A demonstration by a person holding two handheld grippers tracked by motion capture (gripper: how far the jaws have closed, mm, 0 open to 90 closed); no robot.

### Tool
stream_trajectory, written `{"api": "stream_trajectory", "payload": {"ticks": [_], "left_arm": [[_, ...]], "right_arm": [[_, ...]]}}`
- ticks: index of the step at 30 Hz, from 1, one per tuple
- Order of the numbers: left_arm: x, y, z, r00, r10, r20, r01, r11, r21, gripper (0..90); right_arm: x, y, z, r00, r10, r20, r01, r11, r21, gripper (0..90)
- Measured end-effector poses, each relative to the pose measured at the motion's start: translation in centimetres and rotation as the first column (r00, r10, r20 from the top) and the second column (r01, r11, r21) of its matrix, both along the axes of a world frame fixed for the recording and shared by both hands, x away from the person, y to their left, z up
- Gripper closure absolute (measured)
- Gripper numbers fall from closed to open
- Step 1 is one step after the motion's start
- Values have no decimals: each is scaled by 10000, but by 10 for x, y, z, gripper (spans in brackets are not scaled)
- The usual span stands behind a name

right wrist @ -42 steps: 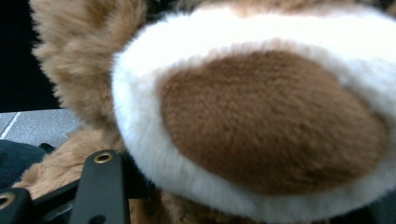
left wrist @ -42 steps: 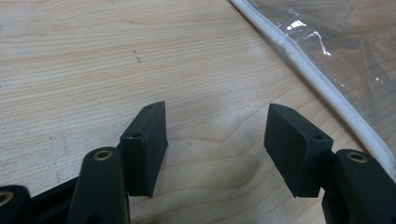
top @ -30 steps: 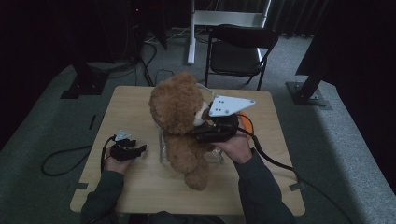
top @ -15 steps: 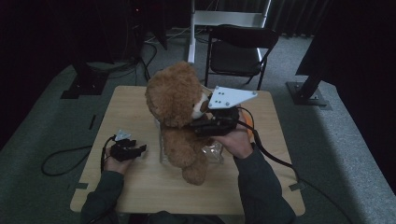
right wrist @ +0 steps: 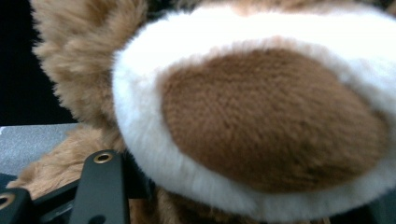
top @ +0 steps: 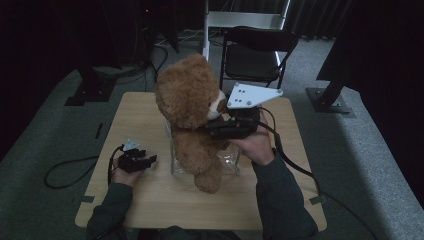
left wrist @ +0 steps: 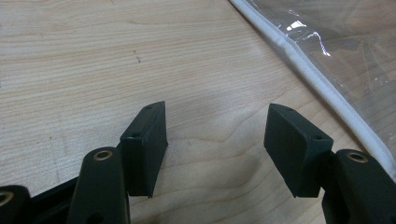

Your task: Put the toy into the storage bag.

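Observation:
A big brown teddy bear point(top: 187, 100) hangs upright over the middle of the wooden table point(top: 150, 210), its legs down in a clear plastic bag point(top: 230, 162). My right gripper point(top: 215, 131) is shut on the teddy bear from the right, just under its head. In the right gripper view its fur point(right wrist: 261, 116) presses close, and a brown patch ringed in white covers most of the jaws. My left gripper point(top: 150, 161) rests on the table left of the bag. Its jaws point(left wrist: 217, 144) stand open with bare wood between them, beside the bag's white edge point(left wrist: 299, 56).
A black folding chair point(top: 260, 55) stands behind the table's far edge. Dark stand bases point(top: 330, 100) sit on the grey floor at both sides. Cables trail from both grippers over the table's near corners.
My right hand has lifted the teddy bear higher, and its head has turned away from the camera. The left gripper has not moved.

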State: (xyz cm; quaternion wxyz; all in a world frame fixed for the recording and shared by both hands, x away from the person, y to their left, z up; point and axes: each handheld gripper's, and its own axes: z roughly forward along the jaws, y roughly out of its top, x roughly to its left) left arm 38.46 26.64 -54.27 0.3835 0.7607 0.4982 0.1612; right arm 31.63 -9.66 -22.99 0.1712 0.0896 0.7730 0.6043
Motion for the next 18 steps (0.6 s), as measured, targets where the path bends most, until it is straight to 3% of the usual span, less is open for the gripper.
{"api": "stream_trajectory", "payload": {"ticks": [7,18], "left_arm": [[0,0,0,10000,6,0,-6,10000,-6,399],[0,0,0,10000,-6,8,6,10000,23,399]], "right_arm": [[-1,1,10,9987,-286,411,290,9995,-88,376],[12,-2,14,9974,-623,349,621,9980,66,376]]}}
